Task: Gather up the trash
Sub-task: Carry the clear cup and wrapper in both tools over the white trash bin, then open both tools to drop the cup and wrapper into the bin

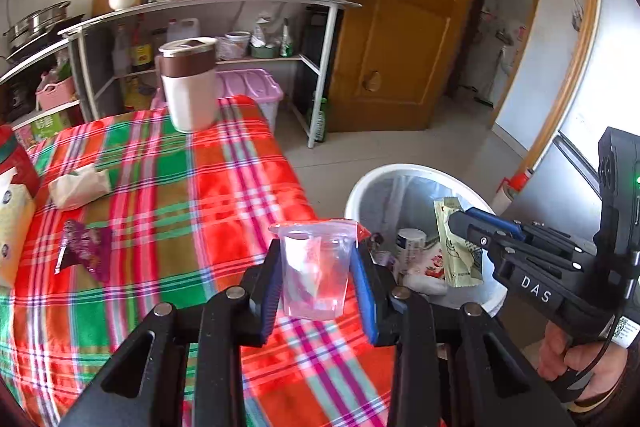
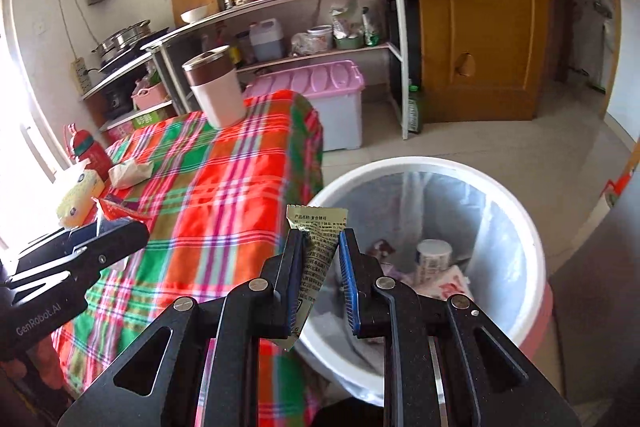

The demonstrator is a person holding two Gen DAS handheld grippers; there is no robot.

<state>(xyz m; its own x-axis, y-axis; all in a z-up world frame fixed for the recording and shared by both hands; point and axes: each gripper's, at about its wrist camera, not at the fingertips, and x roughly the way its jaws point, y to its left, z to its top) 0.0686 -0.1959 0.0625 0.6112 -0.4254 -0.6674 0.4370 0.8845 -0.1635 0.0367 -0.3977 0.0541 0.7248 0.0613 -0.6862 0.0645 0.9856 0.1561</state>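
Plaid cloth (image 1: 168,187) on table w/ tissue (image 1: 78,185), bin (image 2: 516,211) on tiled floor (image 2: 500,143).

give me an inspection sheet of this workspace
surface: table under a red, green and pink plaid cloth.
job's things: clear plastic cup; pale green printed sachet; white round bin with a clear liner, some trash already inside.
clutter: crumpled white tissue, purple foil wrapper, white tumbler with a brown band on the cloth.
grippers: left gripper shut on the cup, at the table's edge; right gripper shut on the sachet, at the bin's rim.
cables: black lead at the hand holding the right gripper.
surroundings: white metal shelf rack with cookware, pink-lidded storage box, wooden door.
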